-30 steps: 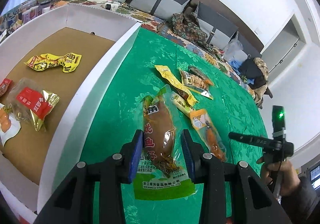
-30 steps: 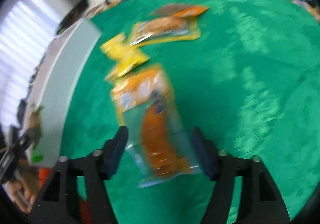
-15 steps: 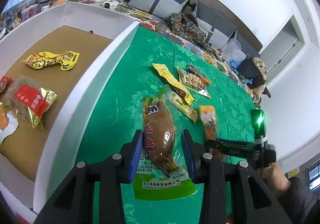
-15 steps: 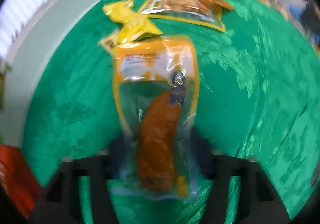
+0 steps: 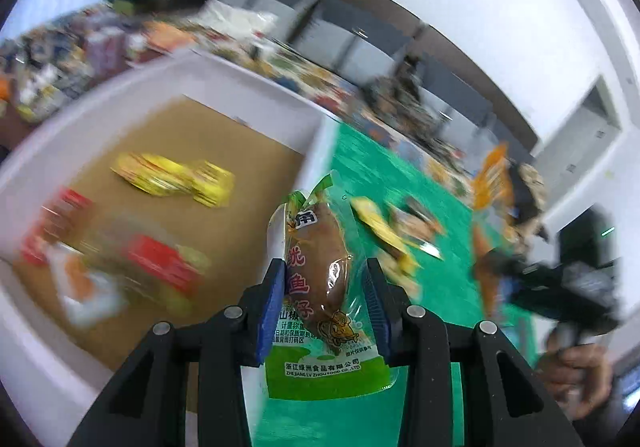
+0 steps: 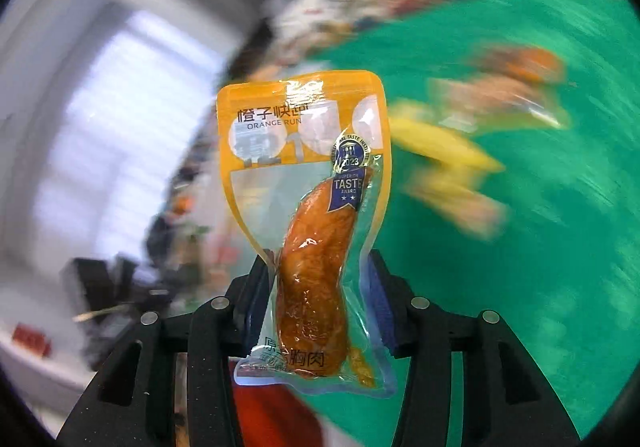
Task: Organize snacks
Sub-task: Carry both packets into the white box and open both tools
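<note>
Two pouches (image 5: 320,279) (image 6: 312,215) — each clamped upright, long axis along its tool (image 5: 324,307) (image 6: 316,303).

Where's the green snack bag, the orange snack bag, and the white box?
green snack bag (image 5: 316,267): left wrist view, brown middle.
orange snack bag (image 6: 312,267): right wrist view, the meat.
white box (image 5: 256,83): left wrist view, far wall.

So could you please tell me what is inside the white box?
The white box holds a yellow packet and red packets, blurred. The left gripper covers its near corner.
</note>
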`<state>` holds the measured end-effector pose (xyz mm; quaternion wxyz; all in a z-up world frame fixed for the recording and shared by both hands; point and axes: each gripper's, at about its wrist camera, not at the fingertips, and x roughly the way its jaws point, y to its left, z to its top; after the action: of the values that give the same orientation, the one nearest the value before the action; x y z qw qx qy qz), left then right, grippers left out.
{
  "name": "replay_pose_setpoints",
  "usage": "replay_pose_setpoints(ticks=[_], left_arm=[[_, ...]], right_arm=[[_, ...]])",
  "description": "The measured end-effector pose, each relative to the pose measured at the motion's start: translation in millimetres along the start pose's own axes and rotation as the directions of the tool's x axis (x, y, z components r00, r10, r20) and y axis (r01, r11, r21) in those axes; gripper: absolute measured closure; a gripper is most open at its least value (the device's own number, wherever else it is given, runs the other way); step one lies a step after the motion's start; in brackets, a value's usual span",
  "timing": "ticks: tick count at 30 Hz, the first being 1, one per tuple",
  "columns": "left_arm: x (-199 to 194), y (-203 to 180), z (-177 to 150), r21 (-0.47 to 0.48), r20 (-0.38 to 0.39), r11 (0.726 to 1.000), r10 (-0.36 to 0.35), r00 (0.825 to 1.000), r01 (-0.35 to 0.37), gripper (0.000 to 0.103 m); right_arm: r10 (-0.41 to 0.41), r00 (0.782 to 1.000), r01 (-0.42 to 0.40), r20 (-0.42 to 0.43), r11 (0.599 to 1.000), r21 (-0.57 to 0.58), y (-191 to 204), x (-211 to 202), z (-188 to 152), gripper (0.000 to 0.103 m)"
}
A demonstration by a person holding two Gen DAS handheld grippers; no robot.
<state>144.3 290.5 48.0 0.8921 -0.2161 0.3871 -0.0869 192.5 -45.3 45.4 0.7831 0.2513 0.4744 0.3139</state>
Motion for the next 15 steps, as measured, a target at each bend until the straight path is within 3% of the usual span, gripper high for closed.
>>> replay_pose_setpoints(ticks=[2, 3, 4, 5, 6, 7, 9, 12, 15], left_arm=[[-11, 25, 10, -0.014, 0.013, 0.997, 0.078, 0.997, -0.078, 0.062], [-15, 38, 14, -0.021, 0.015, 0.993, 0.120, 0.993, -0.120, 0.061], [-17, 53, 17, -0.035, 0.015, 0.983, 0.181, 0.983, -0.181, 0.053], [-17, 67, 19, -0.053, 0.005, 0.971, 0.235, 0.972, -0.235, 0.044], [-19, 80, 20, -0.079, -0.005, 0.957, 0.279, 0.960, -0.279, 0.025], [-22, 90, 19, -0.099, -0.004, 0.949, 0.299, 0.954, -0.298, 0.018], [-29, 106, 14, -0.139, 0.005, 0.938, 0.321, 0.947, -0.318, 0.018], [-34, 114, 3, -0.168, 0.017, 0.935, 0.319, 0.948, -0.312, 0.018], [-29, 104, -7, -0.180, 0.027, 0.948, 0.273, 0.962, -0.264, 0.018]], right_arm=[[0.050, 0.998, -0.052, -0.025, 0.997, -0.062, 51, 29, 12, 0.049], [0.065, 0.997, -0.069, -0.041, 0.993, -0.097, 76, 46, 15, 0.040], [0.066, 0.997, -0.072, -0.051, 0.988, -0.136, 106, 69, 19, 0.031], [0.049, 0.997, -0.058, -0.065, 0.986, -0.156, 124, 90, 23, 0.030], [0.024, 0.996, -0.039, -0.089, 0.985, -0.171, 138, 103, 28, 0.028], [-0.027, 0.992, 0.002, -0.123, 0.981, -0.196, 154, 127, 30, 0.028], [-0.086, 0.990, 0.057, -0.110, 0.969, -0.242, 167, 146, 39, 0.029], [-0.046, 0.998, 0.033, -0.040, 0.962, -0.273, 172, 138, 40, 0.029], [-0.070, 0.997, 0.077, 0.034, 0.945, -0.319, 158, 116, 39, 0.029]])
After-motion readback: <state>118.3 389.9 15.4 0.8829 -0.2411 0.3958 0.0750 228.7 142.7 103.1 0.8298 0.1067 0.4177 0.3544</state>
